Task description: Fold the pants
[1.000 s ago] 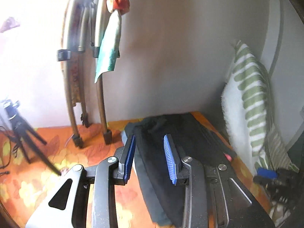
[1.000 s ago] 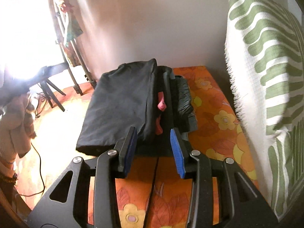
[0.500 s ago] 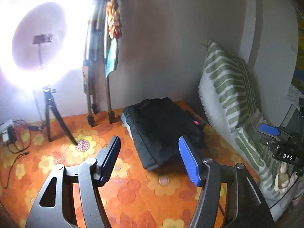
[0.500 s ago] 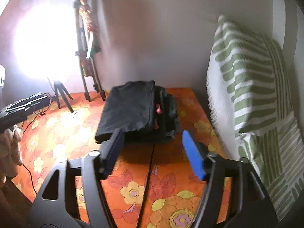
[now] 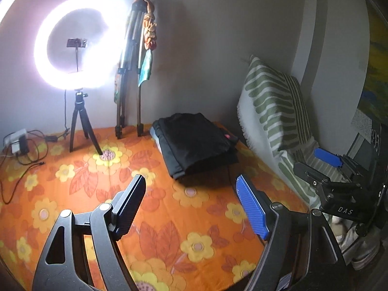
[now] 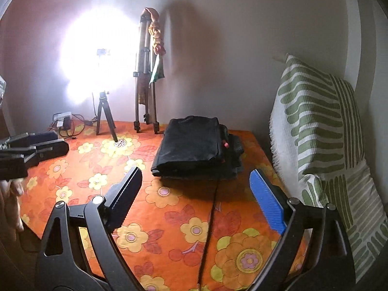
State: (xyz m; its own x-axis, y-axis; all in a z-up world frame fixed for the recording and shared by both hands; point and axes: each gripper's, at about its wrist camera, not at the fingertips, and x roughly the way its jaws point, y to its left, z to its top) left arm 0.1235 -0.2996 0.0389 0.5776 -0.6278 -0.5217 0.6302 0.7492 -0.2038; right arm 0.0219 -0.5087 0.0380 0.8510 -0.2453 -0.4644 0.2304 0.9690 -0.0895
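The black pants [image 5: 195, 144] lie folded in a neat stack at the far side of the orange flowered cloth [image 5: 80, 194], near the wall; they also show in the right wrist view [image 6: 194, 145], with a small pink tag at their right edge. My left gripper [image 5: 191, 206] is open and empty, held well back from the pants. My right gripper [image 6: 196, 196] is open and empty too, also well back. The right gripper shows at the right edge of the left wrist view [image 5: 337, 169]; the left one shows at the left edge of the right wrist view [image 6: 29, 150].
A lit ring light on a small tripod [image 5: 80, 126] stands at the back left, with cables and a charger [image 5: 19, 143] beside it. A folded tripod [image 5: 131, 77] leans on the wall. A green striped pillow [image 5: 274, 106] stands to the right of the pants.
Both grippers have pulled back and up from the folded pants and opened wide. The pants lie still.
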